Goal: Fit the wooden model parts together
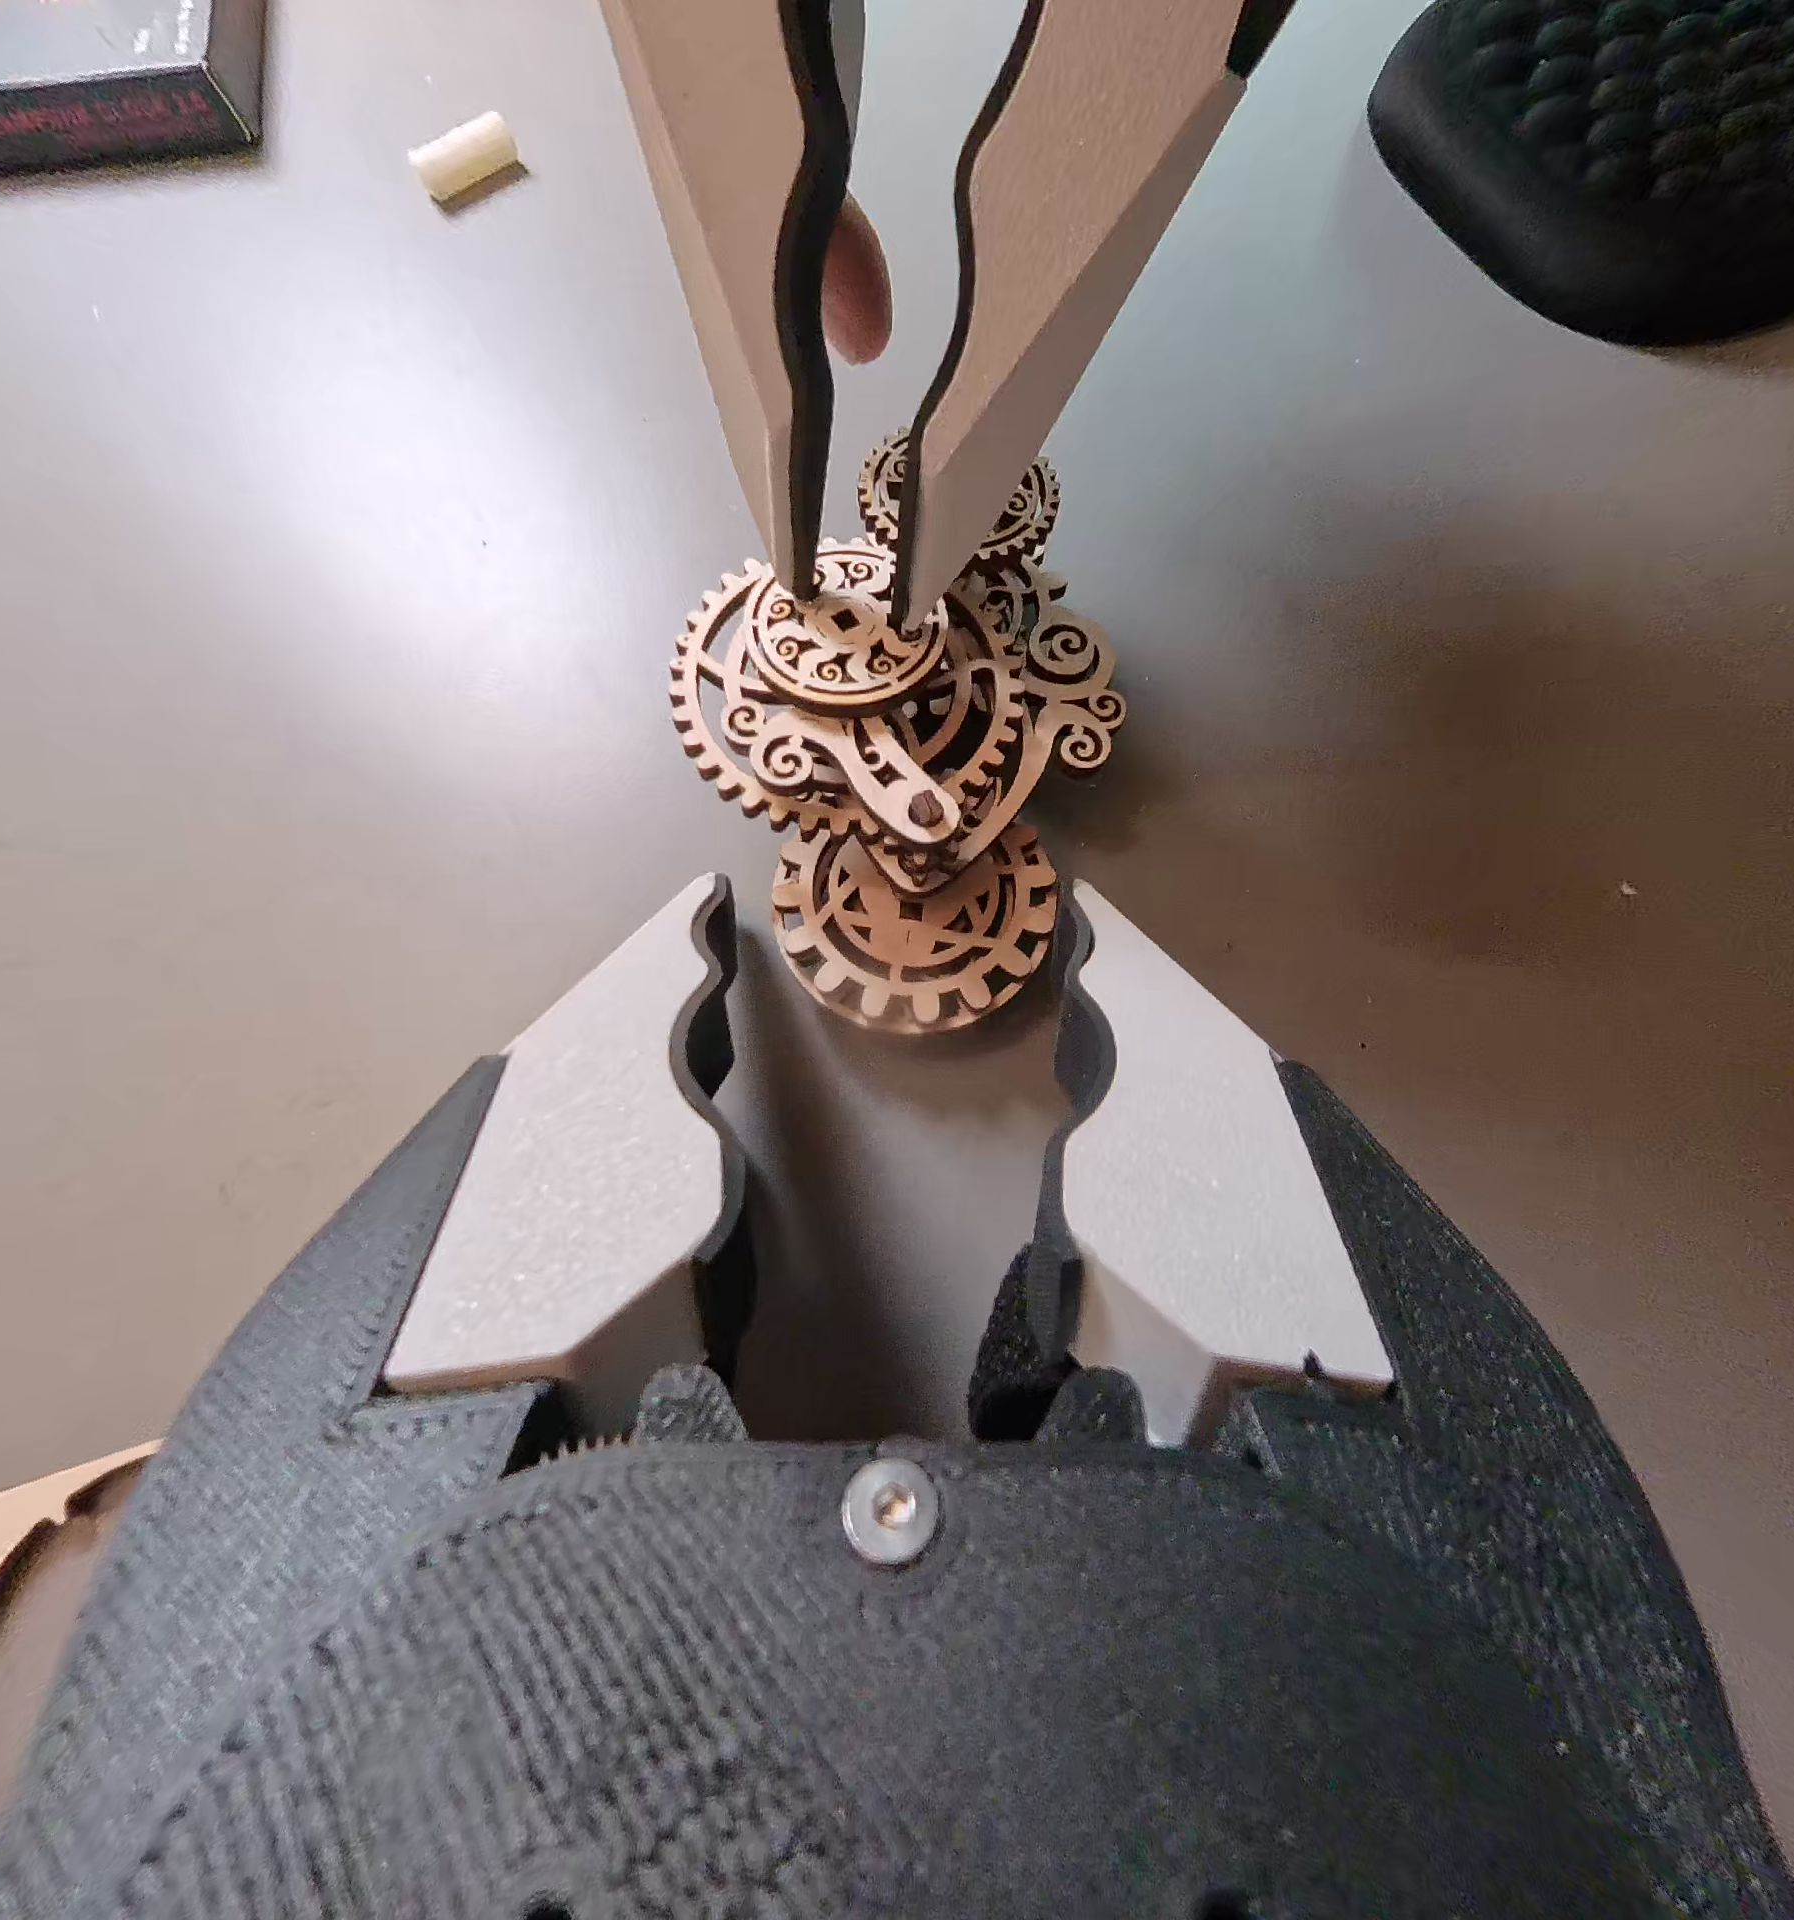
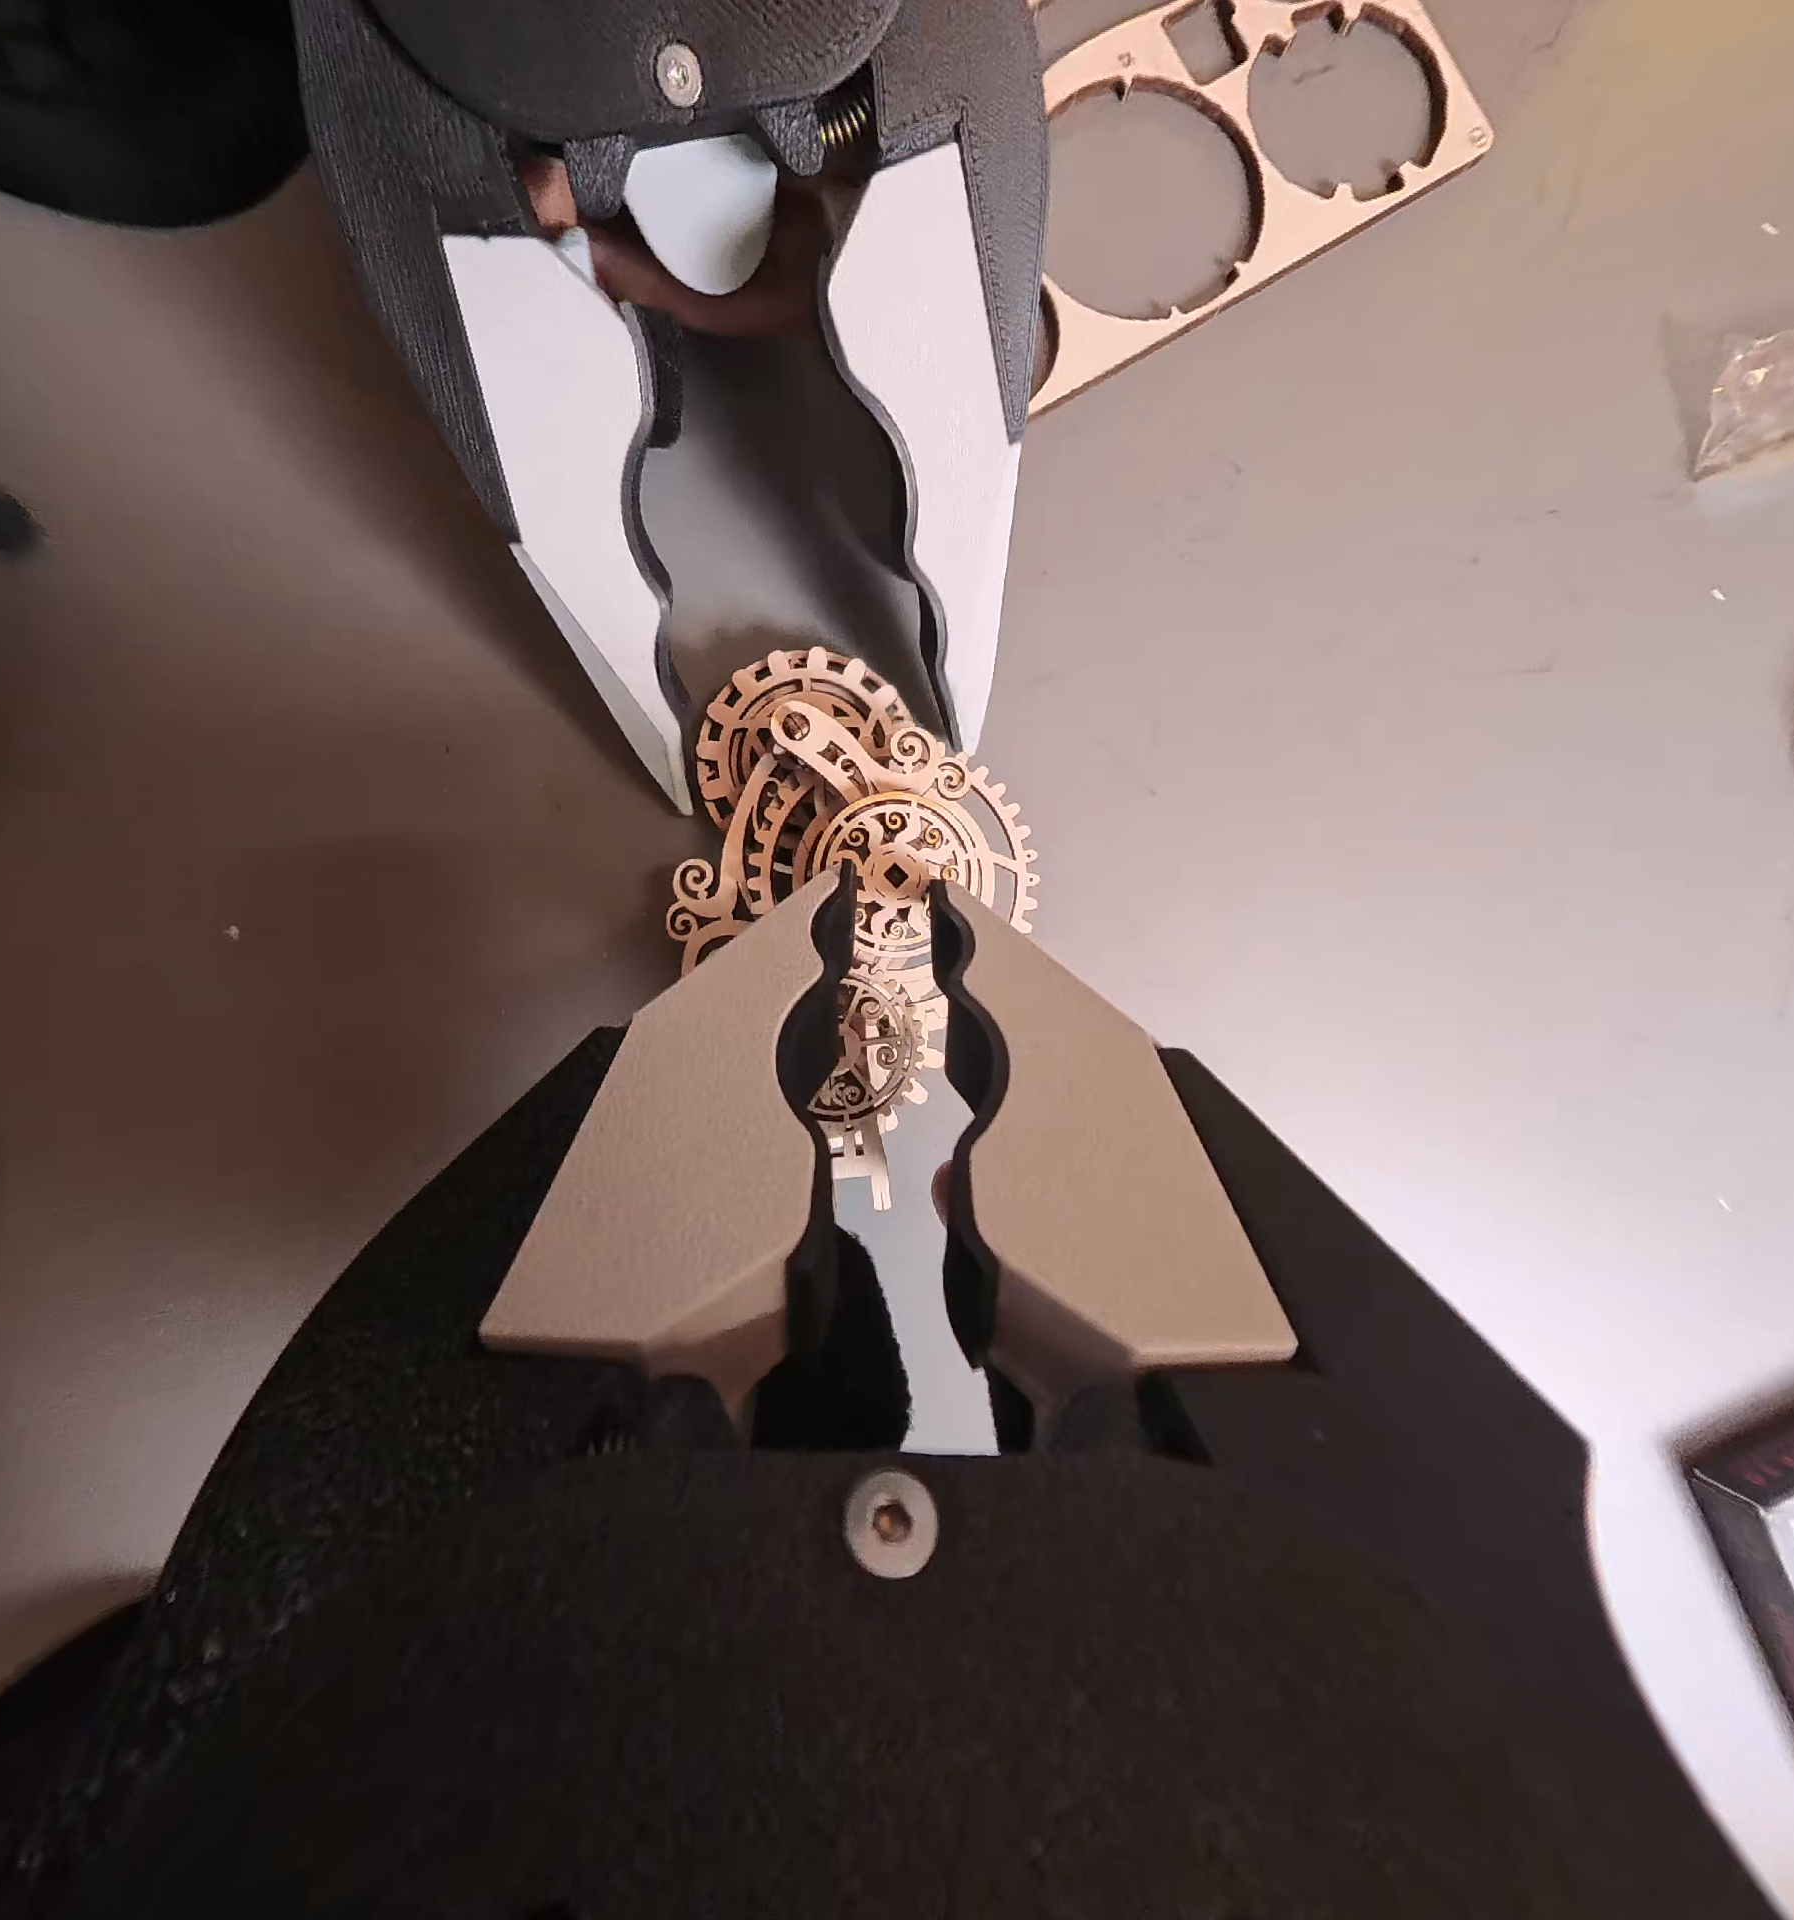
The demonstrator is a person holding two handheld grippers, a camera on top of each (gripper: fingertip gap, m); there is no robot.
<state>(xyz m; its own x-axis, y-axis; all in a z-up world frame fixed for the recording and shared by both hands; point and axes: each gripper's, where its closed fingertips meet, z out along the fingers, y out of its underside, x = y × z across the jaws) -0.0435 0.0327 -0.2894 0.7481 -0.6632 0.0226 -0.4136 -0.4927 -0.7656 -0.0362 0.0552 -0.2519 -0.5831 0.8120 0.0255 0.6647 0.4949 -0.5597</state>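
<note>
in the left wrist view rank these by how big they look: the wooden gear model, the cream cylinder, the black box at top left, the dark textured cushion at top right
1. Dark textured cushion, cut off by the frame
2. Wooden gear model
3. Black box, also cropped, so its rank against the model is unsure
4. Cream cylinder

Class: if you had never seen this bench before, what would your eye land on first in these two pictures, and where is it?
First, the pale wooden gear model, a stack of lacy cogs on the grey table, mid-frame in both views. Next, the right tool, its narrowly parted fingertips resting on the round top disc either side of its square hole. The left tool stands wide open around the lower cog.
</note>
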